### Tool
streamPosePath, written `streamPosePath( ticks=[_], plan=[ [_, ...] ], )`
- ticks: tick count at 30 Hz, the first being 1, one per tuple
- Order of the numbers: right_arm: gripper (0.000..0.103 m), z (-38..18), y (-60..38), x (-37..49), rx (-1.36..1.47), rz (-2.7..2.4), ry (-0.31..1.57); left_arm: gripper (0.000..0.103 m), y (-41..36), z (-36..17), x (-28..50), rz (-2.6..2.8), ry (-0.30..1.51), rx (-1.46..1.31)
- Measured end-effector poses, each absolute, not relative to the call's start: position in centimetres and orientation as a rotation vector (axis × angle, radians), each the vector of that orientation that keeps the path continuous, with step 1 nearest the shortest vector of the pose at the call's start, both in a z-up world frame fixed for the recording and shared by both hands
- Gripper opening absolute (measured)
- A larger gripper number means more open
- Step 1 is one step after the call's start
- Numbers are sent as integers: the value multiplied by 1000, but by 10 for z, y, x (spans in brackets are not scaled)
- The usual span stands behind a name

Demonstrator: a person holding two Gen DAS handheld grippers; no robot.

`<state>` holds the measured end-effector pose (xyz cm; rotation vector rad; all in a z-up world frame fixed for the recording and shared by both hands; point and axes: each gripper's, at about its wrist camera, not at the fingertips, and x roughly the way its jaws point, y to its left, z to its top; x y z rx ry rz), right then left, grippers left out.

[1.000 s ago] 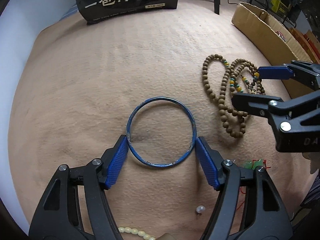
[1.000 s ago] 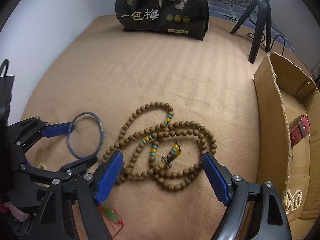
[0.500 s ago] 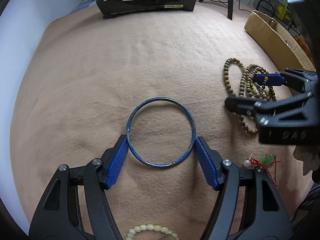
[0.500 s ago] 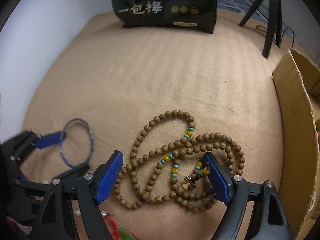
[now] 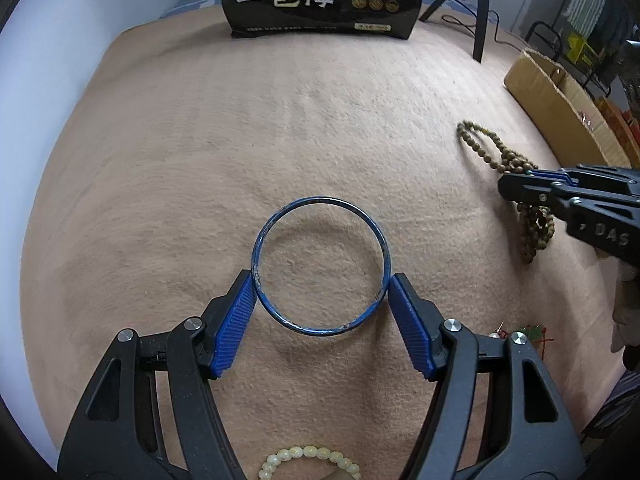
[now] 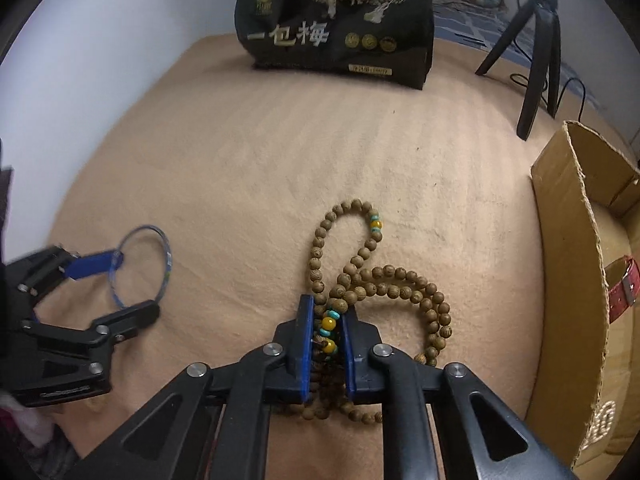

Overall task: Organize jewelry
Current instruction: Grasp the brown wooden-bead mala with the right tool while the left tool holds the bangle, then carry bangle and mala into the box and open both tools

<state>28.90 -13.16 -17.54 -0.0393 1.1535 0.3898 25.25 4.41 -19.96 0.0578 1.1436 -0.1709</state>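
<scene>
Between the blue pads of the left gripper [image 5: 322, 288] sits a blue bangle [image 5: 320, 266], each pad touching its outer rim on either side, jaws spread wide to its width; whether the bangle is lifted off the tan blanket [image 5: 240, 140] or lies on it cannot be told; just behind this gripper, at the bottom edge of its view, lies a pale bead bracelet [image 5: 310, 454]; off to its right, a small green pendant on red cord [image 5: 532, 330] beside a pearl-like bead [image 5: 493, 335].

Right gripper [image 6: 326, 320]: jaws have just been closing and now stand nearly together, pinching a bunched section of the wooden bead necklace [image 6: 360, 276], with yellow and turquoise beads showing in the narrow gap between the pads; the rest of the necklace loops forward and to the right of the fingertips on the blanket, with a few beads trailing back under the jaws.

Ahead of both grippers, at the far edge of the blanket, stands a black snack bag [image 6: 336, 20]; to the right of the right gripper, an open cardboard box [image 6: 568, 240] holding a red strap with a buckle [image 6: 620, 284]; beyond the box, a black tripod [image 6: 536, 60].
</scene>
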Motion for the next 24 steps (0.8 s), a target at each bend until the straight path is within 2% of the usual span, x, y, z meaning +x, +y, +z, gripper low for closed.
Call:
streamPosePath(
  ticks=[9,24],
  plan=[
    [10,-136,-143,283,30,420,1066,69,50,-175,254,-150,1083,9],
    [10,-65,-182,261,74,419,902,69,4,-118,240,-233,950,6]
  ],
)
